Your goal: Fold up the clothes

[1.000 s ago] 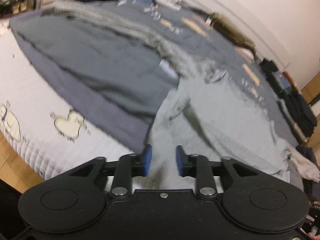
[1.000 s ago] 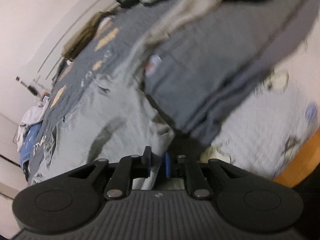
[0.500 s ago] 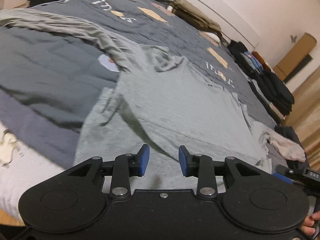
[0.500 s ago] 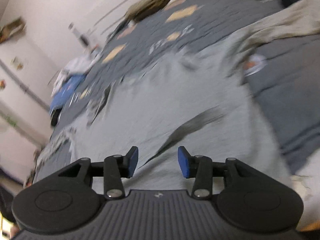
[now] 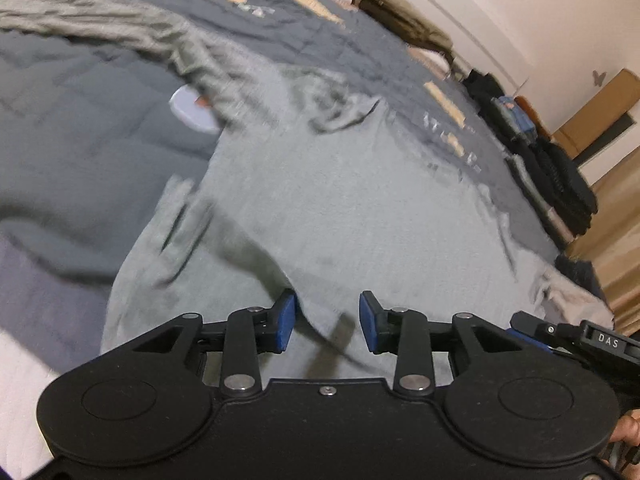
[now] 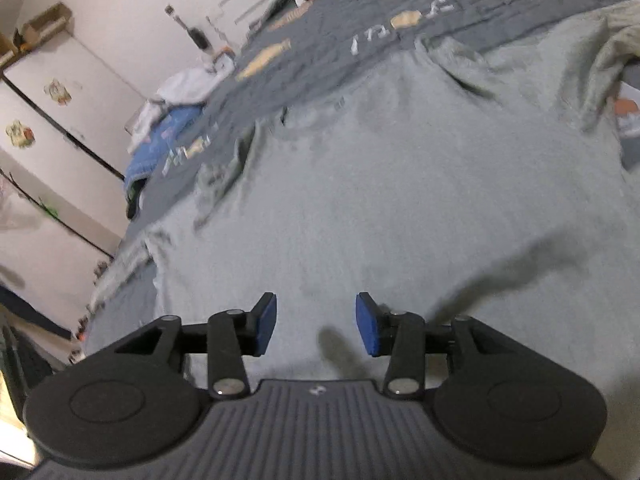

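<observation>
A light grey T-shirt (image 5: 340, 208) lies spread flat on the bed, its collar at the far end. A long crease runs across its near part. My left gripper (image 5: 327, 322) hovers open just above the shirt's near hem, and the crease's end passes under the gap between the blue pads. In the right wrist view the same shirt (image 6: 400, 200) fills the frame. My right gripper (image 6: 316, 324) is open over the hem, with only flat cloth beneath it. Neither pair of pads presses on the fabric.
A dark grey quilt (image 5: 80, 140) with tan patches covers the bed. An olive-grey garment (image 5: 140, 28) lies crumpled at the shirt's left shoulder. Dark folded clothes (image 5: 560, 176) are stacked at the far right edge. Blue (image 6: 160, 144) and white clothes (image 6: 188, 84) sit by the wardrobe.
My right gripper went from shut to open and swung from the dark quilt's edge to over the grey shirt. My left gripper slid right along the hem, staying open.
</observation>
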